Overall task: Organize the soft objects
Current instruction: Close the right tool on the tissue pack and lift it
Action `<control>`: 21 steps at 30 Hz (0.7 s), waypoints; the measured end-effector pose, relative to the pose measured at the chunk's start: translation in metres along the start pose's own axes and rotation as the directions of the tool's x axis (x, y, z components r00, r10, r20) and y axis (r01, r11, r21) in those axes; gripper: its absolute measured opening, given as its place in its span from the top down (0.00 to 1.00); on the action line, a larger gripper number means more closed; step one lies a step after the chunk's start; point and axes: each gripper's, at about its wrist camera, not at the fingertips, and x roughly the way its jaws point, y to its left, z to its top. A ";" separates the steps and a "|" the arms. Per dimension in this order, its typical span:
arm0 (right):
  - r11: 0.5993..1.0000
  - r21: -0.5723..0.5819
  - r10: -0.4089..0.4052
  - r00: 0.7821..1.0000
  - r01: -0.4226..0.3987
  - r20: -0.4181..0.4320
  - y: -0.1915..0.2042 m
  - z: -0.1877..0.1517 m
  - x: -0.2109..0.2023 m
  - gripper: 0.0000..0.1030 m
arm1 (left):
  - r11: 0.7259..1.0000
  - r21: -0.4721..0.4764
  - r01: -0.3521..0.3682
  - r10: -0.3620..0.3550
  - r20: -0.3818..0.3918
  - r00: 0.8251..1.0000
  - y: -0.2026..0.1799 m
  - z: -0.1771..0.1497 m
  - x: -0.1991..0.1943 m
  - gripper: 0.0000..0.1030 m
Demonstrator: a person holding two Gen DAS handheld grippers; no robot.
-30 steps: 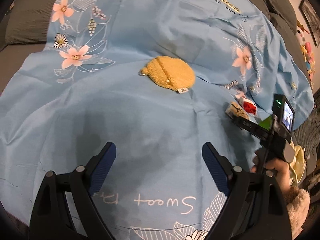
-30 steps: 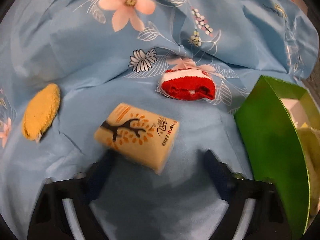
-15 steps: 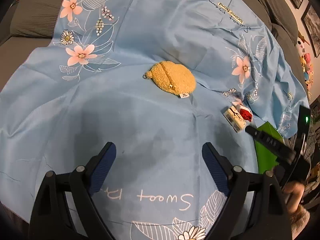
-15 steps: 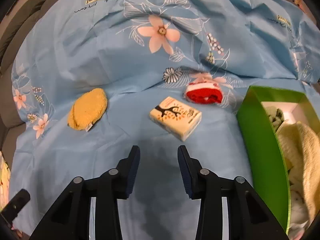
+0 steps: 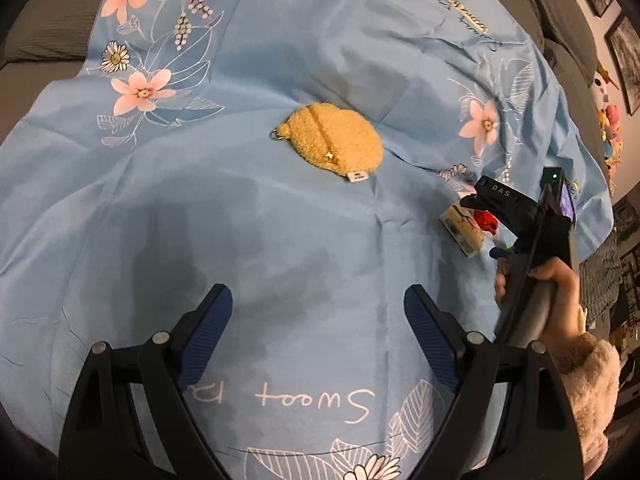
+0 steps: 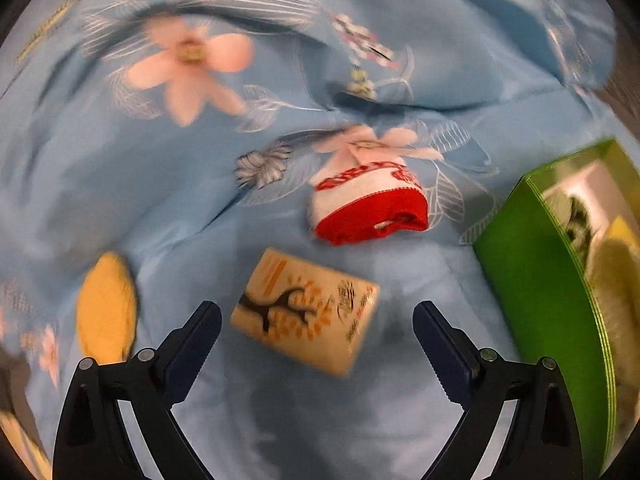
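**The Right Claw Was Over the Tissue Pack**

The right claw was wide open and held nothing. The tissue pack lay on the blue cloth right between its two fingers, a bit nearer the left one. The pack's long side ran from left to right and tipped a little, so it lay across the gap. I think the claw would need to come straight down and squeeze the pack by its short ends.

The red and white sock lay just past the pack, farther away. The green box stood to the right, with soft things already inside. The picture was blurry.

The left claw was wide open too and held nothing. The yellow fuzzy pouch lay well ahead of it, in the middle of the cloth. The right claw was much nearer the pack, so this grab looked like its job.
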 end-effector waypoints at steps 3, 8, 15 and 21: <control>0.999 0.040 0.012 0.999 -0.010 -0.039 0.001 0.001 0.017 0.06 | 1.000 -0.021 0.013 -0.013 -0.008 1.000 0.005 0.003 0.003 0.15; 0.996 -0.059 -0.066 0.998 0.067 0.024 0.012 -0.004 0.023 0.16 | 0.998 -0.054 0.035 -0.037 -0.029 0.999 0.008 0.006 0.007 0.15; 0.982 -0.184 0.044 0.999 -0.049 -0.030 0.017 -0.043 -0.012 0.19 | 1.000 -0.013 0.003 -0.003 -0.008 1.000 0.004 0.004 0.003 0.15; 0.898 -0.387 0.149 0.973 -0.208 -0.178 0.027 -0.103 -0.062 0.19 | 1.000 0.008 -0.020 0.020 0.008 1.000 0.001 -0.002 -0.002 0.15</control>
